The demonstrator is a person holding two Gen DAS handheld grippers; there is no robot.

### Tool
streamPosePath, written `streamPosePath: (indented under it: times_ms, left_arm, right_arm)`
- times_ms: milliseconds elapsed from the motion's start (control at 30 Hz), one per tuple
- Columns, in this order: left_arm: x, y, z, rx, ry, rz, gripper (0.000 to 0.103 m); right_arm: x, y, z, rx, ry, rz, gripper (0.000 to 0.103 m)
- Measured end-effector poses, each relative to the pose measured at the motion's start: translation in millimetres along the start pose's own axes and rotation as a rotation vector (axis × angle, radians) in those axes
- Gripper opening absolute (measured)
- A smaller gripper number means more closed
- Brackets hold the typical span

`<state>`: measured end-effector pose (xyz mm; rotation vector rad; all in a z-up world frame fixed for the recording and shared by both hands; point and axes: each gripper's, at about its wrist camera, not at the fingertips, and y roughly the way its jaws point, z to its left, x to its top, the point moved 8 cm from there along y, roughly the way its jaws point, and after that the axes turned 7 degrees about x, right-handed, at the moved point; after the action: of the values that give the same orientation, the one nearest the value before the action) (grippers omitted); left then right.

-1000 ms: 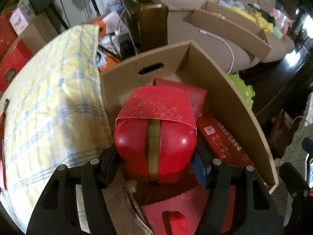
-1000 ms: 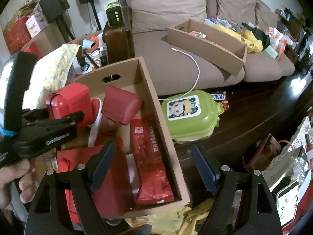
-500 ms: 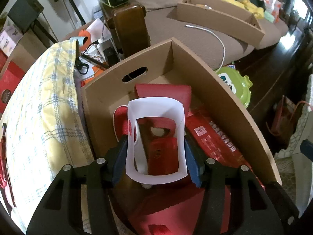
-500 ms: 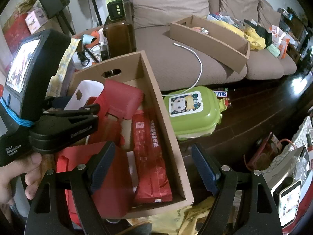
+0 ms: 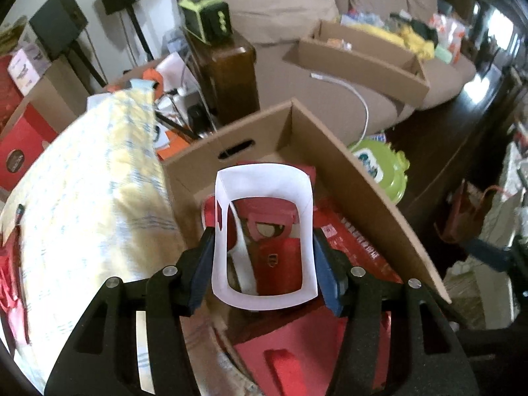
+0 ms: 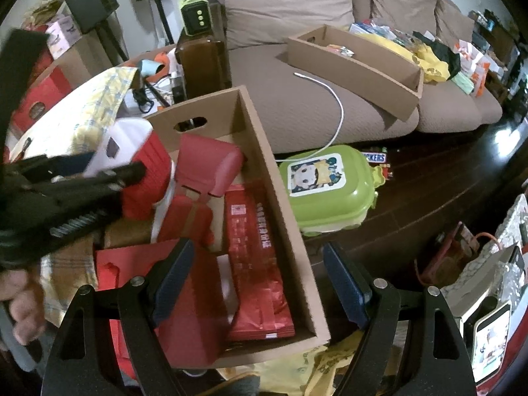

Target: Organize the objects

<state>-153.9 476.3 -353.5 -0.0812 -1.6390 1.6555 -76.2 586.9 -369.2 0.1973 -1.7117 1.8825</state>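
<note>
My left gripper [image 5: 264, 267] is shut on an empty paper sleeve [image 5: 307, 204], white inside and red outside, held over the cardboard box [image 5: 369, 198]. Through the sleeve I see the red tin [image 5: 280, 260] lying in the box. In the right wrist view the left gripper [image 6: 109, 178] holds the sleeve [image 6: 148, 171] at the box's left side. My right gripper [image 6: 257, 283] is open and empty, low over the near end of the cardboard box [image 6: 283, 217], above a red packet [image 6: 257, 250].
The box also holds a red pouch [image 6: 208, 168] and red bags. A yellow plaid pillow [image 5: 82, 204] lies left of it. A green lunch box [image 6: 326, 191] sits on the dark floor at the right. A long cardboard tray [image 6: 356, 62] lies on the sofa behind.
One second ago the left gripper held the red tin in its sleeve. The tin has dropped out into the box, and the left gripper has lifted with only the empty sleeve. The right gripper stayed put.
</note>
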Motion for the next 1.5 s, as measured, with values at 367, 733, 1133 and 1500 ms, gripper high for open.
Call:
streamPosePath:
  times_ms: [367,733,1133,1500]
  left_arm:
    - [4,-49,108,0.007,-0.16,-0.073,0.061]
    - [-17,-87,268,0.1,-0.335,-0.156,0.07]
    - [-110,-87,451,0.177,-0.575,-0.136,0.073]
    - [-147,-74,479,0.121,-0.659,-0.14,0.074]
  right_arm:
    - [1,0,18,0.03,-0.037,-0.009,0.081]
    - [1,6,39,0.034,-0.065,-0.018,0.081]
    - [4,-32,139,0.187,-0.132,-0.111,0.081]
    - [10,-21,247,0.249,-0.278,-0.087,0.087]
